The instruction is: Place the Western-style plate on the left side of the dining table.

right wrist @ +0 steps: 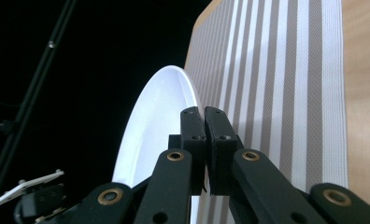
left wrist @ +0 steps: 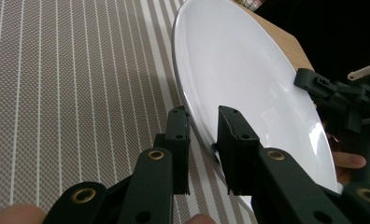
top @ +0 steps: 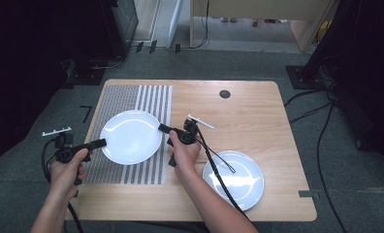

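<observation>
A white plate point(top: 131, 136) is over the grey-and-white striped placemat point(top: 127, 97) on the left half of the wooden table. My left gripper point(top: 102, 142) is shut on the plate's left rim, and my right gripper point(top: 162, 127) is shut on the right rim. In the left gripper view the jaws point(left wrist: 204, 114) straddle the rim of the plate point(left wrist: 239, 70), with the other gripper point(left wrist: 332, 93) on the far side. In the right gripper view the jaws point(right wrist: 202, 112) pinch the thin edge of the plate point(right wrist: 150, 126) above the placemat point(right wrist: 276, 93).
A second white plate point(top: 238, 179) lies near the table's front right, with my right gripper's cable trailing over it. A black round grommet point(top: 224, 93) sits at the back of the table point(top: 258, 121). Cables lie on the floor to the right.
</observation>
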The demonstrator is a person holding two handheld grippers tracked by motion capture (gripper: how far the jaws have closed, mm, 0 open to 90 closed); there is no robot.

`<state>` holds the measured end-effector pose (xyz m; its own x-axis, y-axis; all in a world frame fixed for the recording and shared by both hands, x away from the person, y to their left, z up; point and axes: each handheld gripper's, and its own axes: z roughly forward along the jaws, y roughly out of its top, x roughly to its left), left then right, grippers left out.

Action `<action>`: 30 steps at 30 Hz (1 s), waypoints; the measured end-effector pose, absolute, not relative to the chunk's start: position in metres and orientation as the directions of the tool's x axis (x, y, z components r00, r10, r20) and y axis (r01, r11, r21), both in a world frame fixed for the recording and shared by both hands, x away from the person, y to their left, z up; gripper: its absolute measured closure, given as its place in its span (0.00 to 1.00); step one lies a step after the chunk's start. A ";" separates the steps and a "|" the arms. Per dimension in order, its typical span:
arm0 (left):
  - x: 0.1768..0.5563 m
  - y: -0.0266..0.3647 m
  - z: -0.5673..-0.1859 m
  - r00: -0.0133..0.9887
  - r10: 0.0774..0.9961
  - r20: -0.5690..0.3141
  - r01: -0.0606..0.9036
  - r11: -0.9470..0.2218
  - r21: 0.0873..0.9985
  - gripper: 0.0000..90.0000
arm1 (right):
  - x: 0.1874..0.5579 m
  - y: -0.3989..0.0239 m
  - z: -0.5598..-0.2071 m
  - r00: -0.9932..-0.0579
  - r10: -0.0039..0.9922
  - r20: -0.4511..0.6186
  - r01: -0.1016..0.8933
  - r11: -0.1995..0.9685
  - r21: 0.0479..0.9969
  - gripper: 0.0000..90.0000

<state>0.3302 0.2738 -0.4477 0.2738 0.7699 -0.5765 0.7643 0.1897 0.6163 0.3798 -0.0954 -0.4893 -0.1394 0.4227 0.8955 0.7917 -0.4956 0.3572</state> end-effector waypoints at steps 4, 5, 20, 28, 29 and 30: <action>0.350 0.276 -0.457 0.230 0.782 -0.579 0.776 0.212 0.595 0.84 | 0.396 -0.088 -0.498 -0.119 0.441 0.890 0.784 -0.508 0.356 0.99; 0.350 0.276 -0.457 0.230 0.782 -0.579 0.776 0.212 0.595 0.84 | 0.396 -0.088 -0.498 -0.119 0.441 0.890 0.784 -0.508 0.356 0.99; 0.414 0.273 -0.487 0.089 0.819 -0.567 0.811 0.271 0.519 0.84 | 0.441 -0.069 -0.533 0.005 0.511 0.860 0.760 -0.561 0.329 0.99; 0.434 0.264 -0.497 0.003 0.863 -0.505 0.818 0.288 0.497 0.84 | 0.445 -0.059 -0.539 -0.005 0.571 0.821 0.720 -0.568 0.399 0.98; 0.434 0.264 -0.497 0.003 0.863 -0.505 0.818 0.288 0.497 0.84 | 0.445 -0.059 -0.539 -0.004 0.574 0.819 0.720 -0.566 0.401 0.98; 0.437 0.263 -0.499 -0.015 0.859 -0.511 0.818 0.304 0.488 0.84 | 0.447 -0.059 -0.539 -0.005 0.582 0.813 0.724 -0.559 0.404 0.98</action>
<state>0.4365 0.2633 -0.4988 -0.0150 0.8595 -0.5109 0.8182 0.3043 0.4878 0.4467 -0.0585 -0.5394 -0.0048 0.5817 0.8134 0.7238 -0.5593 0.4042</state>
